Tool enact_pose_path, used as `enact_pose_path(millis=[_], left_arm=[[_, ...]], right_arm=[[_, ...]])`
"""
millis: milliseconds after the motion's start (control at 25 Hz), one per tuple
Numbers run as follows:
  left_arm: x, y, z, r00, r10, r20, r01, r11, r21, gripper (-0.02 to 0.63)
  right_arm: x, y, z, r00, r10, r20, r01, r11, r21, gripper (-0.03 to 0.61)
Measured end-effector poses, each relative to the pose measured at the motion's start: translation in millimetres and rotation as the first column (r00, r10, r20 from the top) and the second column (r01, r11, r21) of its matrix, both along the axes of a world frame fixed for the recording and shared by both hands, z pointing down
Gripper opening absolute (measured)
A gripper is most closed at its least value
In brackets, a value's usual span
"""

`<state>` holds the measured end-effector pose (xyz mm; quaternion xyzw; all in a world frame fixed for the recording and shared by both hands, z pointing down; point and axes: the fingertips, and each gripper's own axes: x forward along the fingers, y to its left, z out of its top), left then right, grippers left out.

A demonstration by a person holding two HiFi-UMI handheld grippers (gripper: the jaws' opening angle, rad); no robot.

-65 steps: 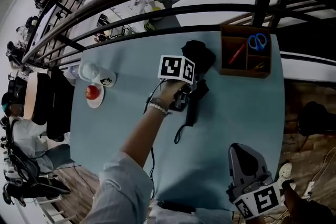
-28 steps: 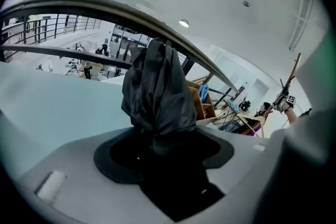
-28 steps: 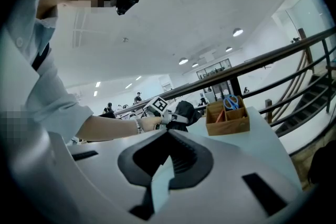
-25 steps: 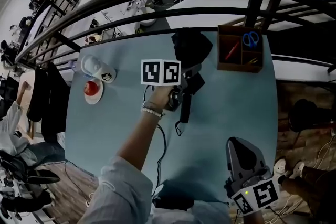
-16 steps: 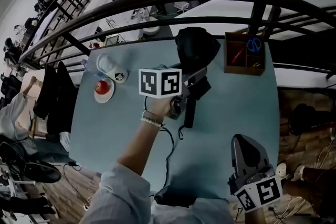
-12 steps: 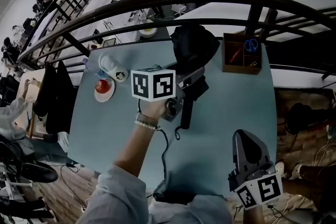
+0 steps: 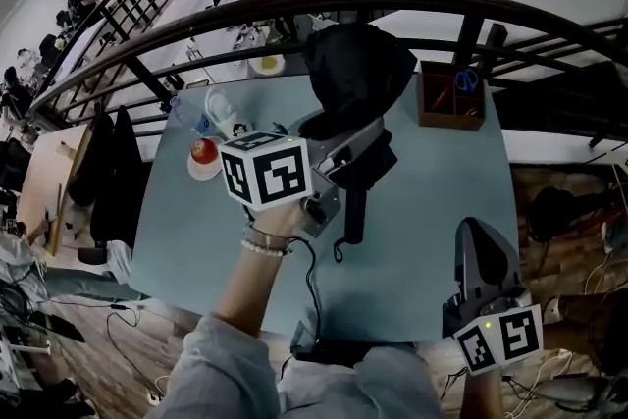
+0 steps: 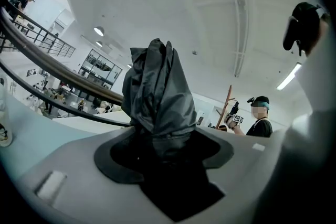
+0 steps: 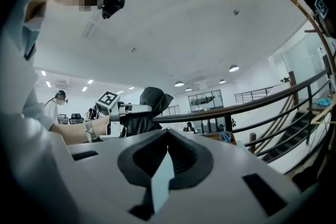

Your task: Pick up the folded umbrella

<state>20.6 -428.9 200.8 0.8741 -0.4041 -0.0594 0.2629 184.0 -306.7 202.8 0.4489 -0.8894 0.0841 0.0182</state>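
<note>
Left claw (image 7: 345, 144) (image 8: 157, 150) clamped wide on folded umbrella (image 7: 355, 72) (image 8: 156, 93); black fabric bunched between jaws, rising beyond tips; handle and wrist strap (image 7: 340, 248) hanging below claw, over blue table (image 7: 432, 201); right claw (image 7: 478, 245) (image 9: 168, 136) well apart to right, nearer person, jaws together, nothing held; wooden organiser (image 7: 449, 103) just right of umbrella top; red apple (image 7: 203, 150) left of left claw.

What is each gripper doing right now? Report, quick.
The left gripper is closed on the umbrella.
The right gripper is closed, holding nothing.
</note>
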Motion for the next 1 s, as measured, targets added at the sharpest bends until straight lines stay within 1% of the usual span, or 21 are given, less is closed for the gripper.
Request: enact_pose_path(millis=[200,280,480,720,840,1000], left_arm=[[-12,49,-17,1.000,0.018,-0.018,-0.016,0.996,0.093,0.287],[-14,62,-25,0.999,0.022,-0.027,-0.019,0.993,0.116,0.287],[-16,76,-33,1.000,0.015,-0.016,-0.013,0.992,0.123,0.287],[-46,162,-34,0.999,0.033,-0.037,-0.027,0.988,0.154,0.287],[-52,186,-36,0.999,0.035,-0.036,-0.029,0.988,0.155,0.287],[-50,208,-40,0.997,0.062,-0.051,-0.053,0.984,0.169,0.287]], right_arm=[[-15,30,0,1.000,0.004,-0.004,-0.004,0.999,0.036,-0.001],[-18,35,-5,1.000,0.004,-0.004,-0.004,0.999,0.050,-0.001],[-19,32,-21,1.000,0.015,-0.007,-0.014,0.996,0.085,-0.002],[-53,104,-23,0.999,0.038,-0.015,-0.036,0.992,0.118,-0.001],[-62,122,-25,0.999,0.050,-0.022,-0.047,0.991,0.123,-0.001],[-69,137,-31,0.998,0.058,-0.025,-0.055,0.989,0.135,-0.002]])
